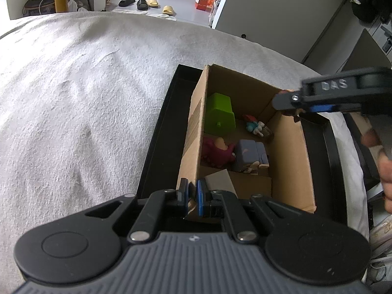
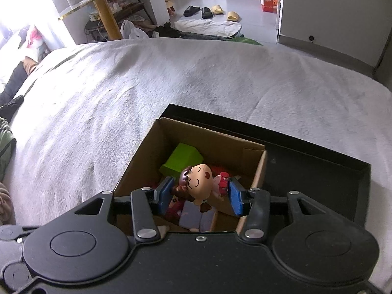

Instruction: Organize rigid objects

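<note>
my left gripper (image 1: 193,196) is pinched tight on the near-left wall of the cardboard box (image 1: 289,147), steadying it. my right gripper (image 2: 199,192) hangs over the box's open top with the big-headed doll figure (image 2: 197,183) between its blue pads; the pads look set against the doll's sides, so i read it as carried. the box stands in a black tray (image 2: 318,171) on the grey blanket (image 2: 147,85). inside the box, nearest me, lie a lilac blocky toy (image 1: 250,155) and a magenta plush-looking figure (image 1: 215,152); further in, a small blue-and-red figure (image 1: 254,126) and a green block (image 1: 219,114) against the far-left wall. i judge this the placing step: next i need to lower the doll into a free spot, then ease the pads apart without knocking the others.
</note>
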A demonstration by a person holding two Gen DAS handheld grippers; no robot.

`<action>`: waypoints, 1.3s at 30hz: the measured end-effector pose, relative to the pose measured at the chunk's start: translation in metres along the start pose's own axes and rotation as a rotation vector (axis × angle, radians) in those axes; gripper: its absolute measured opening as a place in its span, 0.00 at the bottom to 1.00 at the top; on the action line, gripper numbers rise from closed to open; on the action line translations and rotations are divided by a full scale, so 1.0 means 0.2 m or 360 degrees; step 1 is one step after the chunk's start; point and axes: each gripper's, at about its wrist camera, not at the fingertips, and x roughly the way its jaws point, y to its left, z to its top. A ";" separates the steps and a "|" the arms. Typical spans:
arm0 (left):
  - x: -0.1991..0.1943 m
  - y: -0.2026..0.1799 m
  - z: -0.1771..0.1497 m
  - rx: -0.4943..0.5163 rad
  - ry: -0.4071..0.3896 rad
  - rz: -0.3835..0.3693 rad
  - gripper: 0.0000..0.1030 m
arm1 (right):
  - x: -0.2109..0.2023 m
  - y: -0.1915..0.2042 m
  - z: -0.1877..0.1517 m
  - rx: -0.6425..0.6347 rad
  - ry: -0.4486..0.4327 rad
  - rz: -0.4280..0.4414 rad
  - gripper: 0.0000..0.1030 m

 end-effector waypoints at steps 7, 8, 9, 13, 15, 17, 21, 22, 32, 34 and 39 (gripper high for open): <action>0.00 0.01 0.00 -0.0011 0.0004 0.0001 0.07 | 0.00 -0.03 0.00 0.0071 -0.0017 0.0028 0.48; 0.00 0.00 0.00 -0.0012 0.0002 0.0000 0.07 | -0.01 -0.04 -0.01 0.0078 -0.0020 0.0030 0.48; 0.00 0.00 0.00 -0.0006 0.0002 0.0008 0.06 | -0.02 -0.06 -0.01 0.0084 -0.0021 0.0032 0.48; 0.00 -0.01 0.00 -0.0004 0.0004 0.0017 0.06 | -0.08 -0.13 -0.04 0.0130 -0.0035 0.0022 0.48; 0.00 -0.01 0.00 -0.0003 0.0008 0.0023 0.06 | -0.11 -0.16 -0.06 0.0162 -0.0037 0.0024 0.48; 0.00 -0.01 0.01 -0.0003 0.0019 0.0029 0.07 | -0.14 -0.19 -0.08 0.0179 -0.0037 0.0027 0.48; -0.01 -0.01 0.03 -0.0025 0.0039 0.0048 0.08 | -0.20 -0.21 -0.13 0.0200 -0.0050 0.0019 0.53; -0.01 -0.02 0.04 -0.0020 0.0036 0.0056 0.08 | -0.21 -0.22 -0.13 0.0209 -0.0056 0.0022 0.53; -0.16 -0.06 0.09 0.0023 -0.0033 0.0098 0.11 | -0.35 -0.27 -0.22 0.0282 -0.0113 0.0042 0.64; -0.19 -0.07 0.10 0.0039 -0.0040 0.0085 0.11 | -0.38 -0.26 -0.24 0.0285 -0.0128 0.0042 0.68; -0.30 -0.09 0.12 0.0075 -0.0068 0.0087 0.16 | -0.48 -0.26 -0.29 0.0307 -0.0176 0.0047 0.79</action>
